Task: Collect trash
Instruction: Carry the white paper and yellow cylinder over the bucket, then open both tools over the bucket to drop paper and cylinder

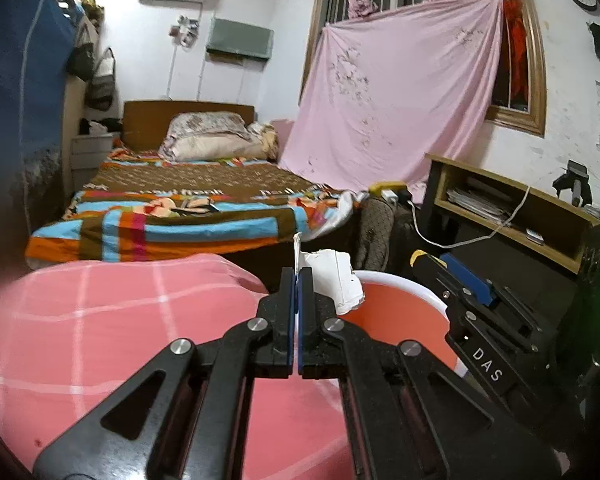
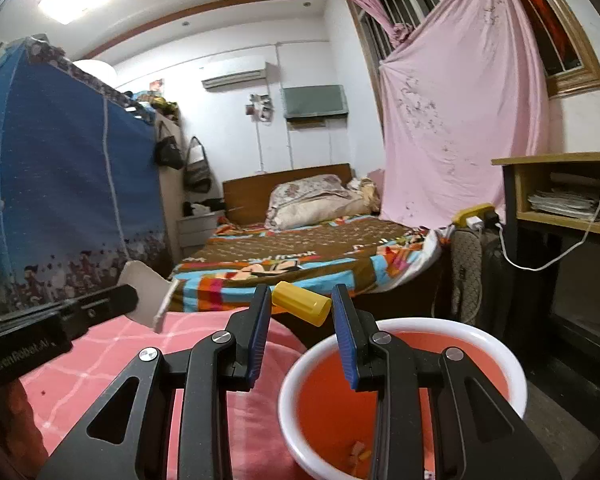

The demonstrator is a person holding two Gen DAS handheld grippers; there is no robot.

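Over the bin's near rim: the crumpled white paper scrap [image 1: 332,280] sits pinched flat in the clenched left tool [image 1: 298,276], just short of the red bin [image 2: 400,396] with its white rim. The yellow cylindrical cap [image 2: 300,307] is gripped end to end in the right tool [image 2: 300,304], above the pink checked quilt [image 1: 100,320] beside the bin. My judgement: carry each piece fully over the opening before releasing, right tool first since it is nearer; keep tools from knocking together.
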